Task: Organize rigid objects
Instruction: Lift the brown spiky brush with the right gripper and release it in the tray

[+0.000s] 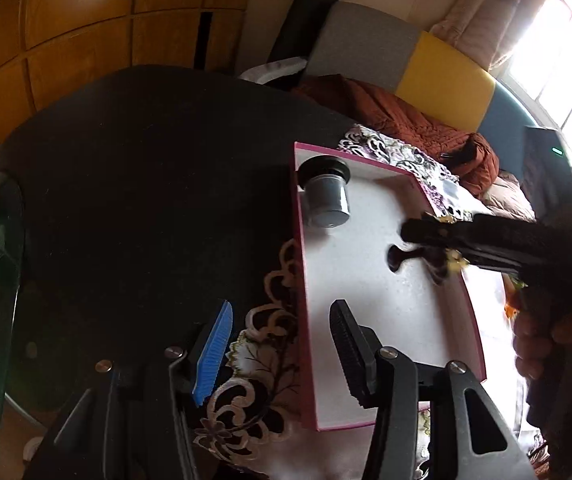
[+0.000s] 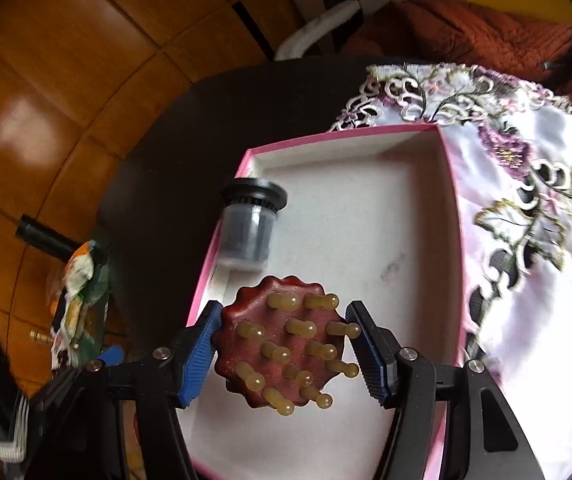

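Observation:
A pink-rimmed white box point(image 1: 366, 280) point(image 2: 366, 208) lies on a floral cloth. A small grey jar with a black lid point(image 1: 328, 192) point(image 2: 251, 224) lies on its side in the box's far left corner. My right gripper point(image 2: 286, 352) is shut on a dark red round massager with yellow pegs point(image 2: 281, 352) and holds it over the box's near left part. In the left wrist view the right gripper point(image 1: 426, 240) reaches in over the box from the right. My left gripper point(image 1: 281, 344) is open and empty above the box's left rim.
The floral cloth point(image 2: 526, 200) lies on a dark round table point(image 1: 145, 180). Crumpled packaging point(image 2: 81, 280) sits at the table's left. A rust-coloured blanket point(image 1: 406, 120) lies behind the table. Wooden cabinets point(image 1: 65, 20) line the back.

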The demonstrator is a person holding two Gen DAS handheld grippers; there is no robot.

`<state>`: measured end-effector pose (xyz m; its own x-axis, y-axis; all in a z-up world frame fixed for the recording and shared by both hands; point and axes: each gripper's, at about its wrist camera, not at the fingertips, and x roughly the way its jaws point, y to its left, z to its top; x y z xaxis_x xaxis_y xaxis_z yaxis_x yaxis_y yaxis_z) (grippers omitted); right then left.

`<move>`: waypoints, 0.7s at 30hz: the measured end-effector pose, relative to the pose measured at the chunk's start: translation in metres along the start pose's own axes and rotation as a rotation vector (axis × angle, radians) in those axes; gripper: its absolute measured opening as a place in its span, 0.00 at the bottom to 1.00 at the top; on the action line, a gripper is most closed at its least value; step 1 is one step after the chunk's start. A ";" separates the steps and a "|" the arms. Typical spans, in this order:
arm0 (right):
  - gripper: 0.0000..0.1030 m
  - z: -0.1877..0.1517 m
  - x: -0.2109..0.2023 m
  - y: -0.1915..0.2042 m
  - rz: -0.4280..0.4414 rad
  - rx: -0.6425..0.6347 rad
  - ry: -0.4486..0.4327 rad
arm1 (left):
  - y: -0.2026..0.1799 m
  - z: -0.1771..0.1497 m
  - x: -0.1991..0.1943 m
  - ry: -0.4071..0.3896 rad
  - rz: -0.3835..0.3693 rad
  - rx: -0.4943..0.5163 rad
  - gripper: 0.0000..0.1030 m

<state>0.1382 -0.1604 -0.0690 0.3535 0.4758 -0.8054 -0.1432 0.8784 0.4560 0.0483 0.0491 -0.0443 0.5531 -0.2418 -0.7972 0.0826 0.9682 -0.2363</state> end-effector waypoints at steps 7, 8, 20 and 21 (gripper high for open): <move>0.68 0.021 0.025 -0.013 -0.056 0.071 0.001 | 0.000 -0.001 0.005 0.008 -0.001 0.006 0.50; 0.69 0.020 0.022 -0.014 -0.061 0.070 -0.011 | 0.000 -0.001 0.005 0.007 0.002 0.009 0.50; 0.79 -0.003 -0.034 -0.004 -0.127 -0.031 -0.143 | -0.014 -0.003 0.004 -0.003 0.005 0.037 0.50; 0.80 -0.007 -0.039 -0.001 -0.140 -0.044 -0.155 | -0.015 -0.003 0.003 -0.004 0.005 0.042 0.50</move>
<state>0.1180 -0.1799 -0.0410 0.5103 0.3395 -0.7901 -0.1218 0.9381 0.3244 0.0462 0.0331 -0.0451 0.5569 -0.2363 -0.7962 0.1140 0.9713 -0.2086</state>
